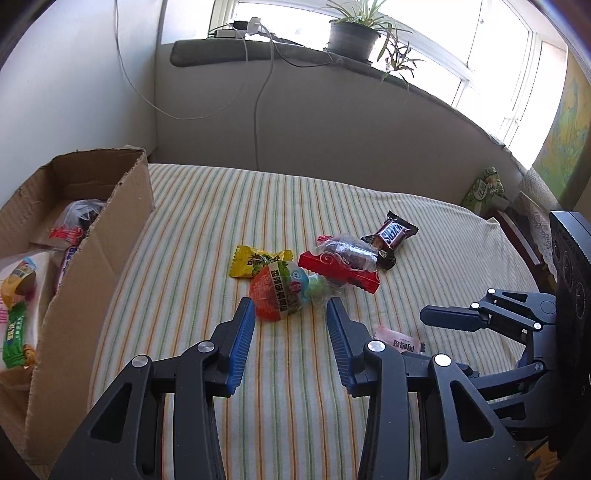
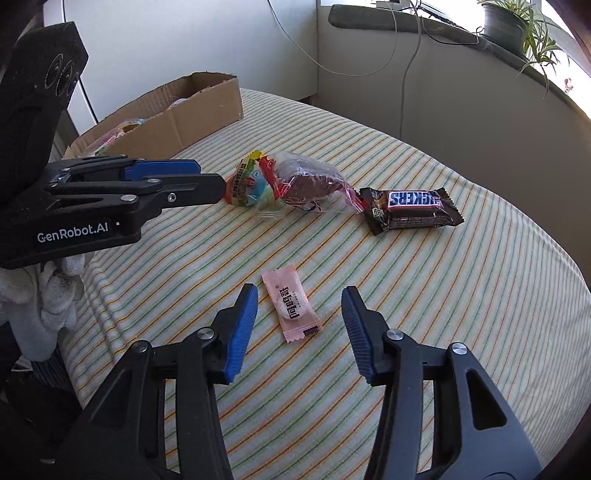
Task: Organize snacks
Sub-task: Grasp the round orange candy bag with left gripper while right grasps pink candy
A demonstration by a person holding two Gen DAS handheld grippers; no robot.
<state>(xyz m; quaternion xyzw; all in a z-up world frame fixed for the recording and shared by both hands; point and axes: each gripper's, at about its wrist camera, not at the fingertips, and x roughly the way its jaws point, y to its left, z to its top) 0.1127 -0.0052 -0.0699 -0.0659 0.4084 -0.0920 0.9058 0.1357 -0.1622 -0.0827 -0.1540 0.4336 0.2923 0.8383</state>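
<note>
**Snacks on a striped cloth, both tools open**

A pink sachet (image 2: 291, 308) lies flat on the striped cloth (image 2: 443, 295), between the spread fingers of the right tool (image 2: 299, 306) and touching neither. Beyond it, a cluster of snacks sits mid-cloth: a round orange-and-green packet (image 1: 279, 291) touching a red-edged clear pack (image 1: 341, 264) holding dark pieces, with a yellow wrapper (image 1: 255, 260) partly under the round packet. A Snickers bar (image 2: 410, 208) lies just beside the clear pack. The left tool (image 1: 291, 314) has its fingers apart, their tips flanking the near side of the round packet without gripping it. A cardboard box (image 1: 92, 254) at the cloth's left edge holds several packaged snacks. A potted plant (image 1: 354, 35) stands on the windowsill behind.
</note>
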